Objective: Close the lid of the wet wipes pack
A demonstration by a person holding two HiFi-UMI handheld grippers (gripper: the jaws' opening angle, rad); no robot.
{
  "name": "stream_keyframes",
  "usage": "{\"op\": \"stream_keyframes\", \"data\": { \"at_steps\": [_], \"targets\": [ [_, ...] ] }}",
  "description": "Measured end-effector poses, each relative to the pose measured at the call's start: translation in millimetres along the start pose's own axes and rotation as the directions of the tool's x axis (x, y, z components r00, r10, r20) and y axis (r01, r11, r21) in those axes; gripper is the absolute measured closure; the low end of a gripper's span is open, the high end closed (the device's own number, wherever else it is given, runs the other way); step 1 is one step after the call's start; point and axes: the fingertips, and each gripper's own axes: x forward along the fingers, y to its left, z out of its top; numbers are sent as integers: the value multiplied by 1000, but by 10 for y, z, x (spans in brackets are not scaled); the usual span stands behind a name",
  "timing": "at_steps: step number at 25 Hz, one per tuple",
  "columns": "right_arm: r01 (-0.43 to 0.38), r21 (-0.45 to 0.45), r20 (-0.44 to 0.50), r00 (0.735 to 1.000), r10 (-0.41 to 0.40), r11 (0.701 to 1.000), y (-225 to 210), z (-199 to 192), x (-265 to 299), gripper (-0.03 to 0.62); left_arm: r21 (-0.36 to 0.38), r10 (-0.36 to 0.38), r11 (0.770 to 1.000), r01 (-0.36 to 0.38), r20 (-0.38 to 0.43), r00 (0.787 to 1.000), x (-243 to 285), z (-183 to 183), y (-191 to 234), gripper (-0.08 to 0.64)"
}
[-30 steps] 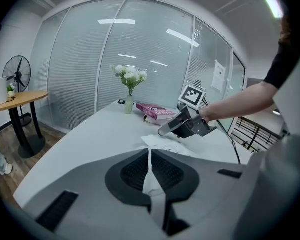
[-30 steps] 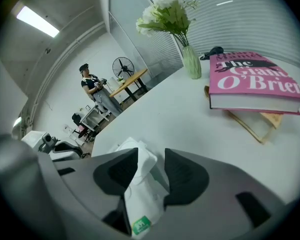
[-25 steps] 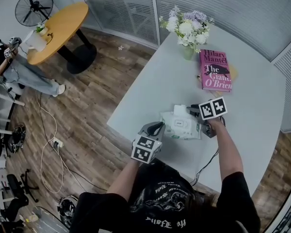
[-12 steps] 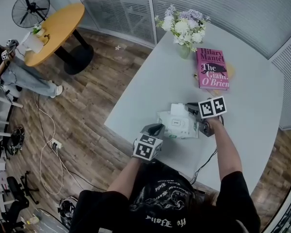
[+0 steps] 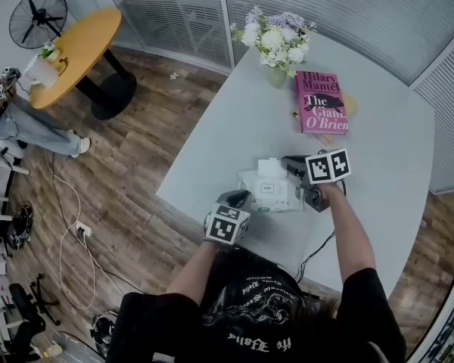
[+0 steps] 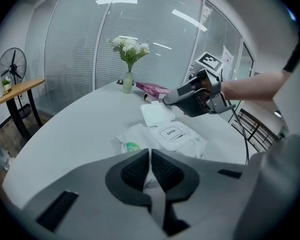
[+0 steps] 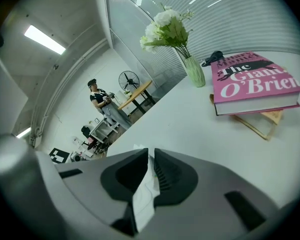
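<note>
The white wet wipes pack (image 5: 276, 195) lies on the grey table (image 5: 378, 165) with its lid (image 5: 268, 167) standing open at the far side. My left gripper (image 5: 238, 199) is at the pack's near edge. In the left gripper view it (image 6: 150, 155) is shut on the wrapper of the pack (image 6: 170, 136), behind which the lid (image 6: 157, 113) stands up. My right gripper (image 5: 291, 163) reaches the lid from the right. Its jaws have just been closing, and in the right gripper view it (image 7: 151, 160) pinches the thin white lid flap (image 7: 145, 199).
A pink book (image 5: 321, 103) and a vase of flowers (image 5: 276, 44) stand at the table's far side. A cable (image 5: 318, 252) hangs off the near edge. On the floor to the left are a round wooden table (image 5: 76, 44), a fan (image 5: 38, 17) and a seated person (image 5: 15, 119).
My left gripper has come down onto the pack's near edge. The right gripper has lifted slightly at the lid. The head view has drifted, so the table sits further left in the picture.
</note>
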Motion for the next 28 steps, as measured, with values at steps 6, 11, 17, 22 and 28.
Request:
{"op": "stream_keyframes", "data": {
  "at_steps": [6, 11, 17, 22, 28],
  "targets": [
    [6, -35, 24, 1000, -5, 999, 162, -29, -104, 554, -11, -7, 1000, 7, -2, 1000, -10, -19, -2, 541],
    [25, -56, 29, 999, -24, 998, 230, -60, -159, 546, -45, -1, 999, 2, 19, 1000, 10, -22, 7, 541],
    [64, -64, 57, 997, -61, 996, 365, -152, -242, 537, -39, 11, 999, -10, 29, 1000, -18, -35, -4, 541],
    [71, -52, 75, 995, -67, 996, 425, -234, -280, 526, -110, -10, 994, 13, 28, 1000, -8, -22, 16, 541],
    [93, -41, 83, 993, -90, 995, 484, -328, -299, 514, -111, -14, 994, 17, 24, 1000, -22, -29, 4, 541]
  ]
}}
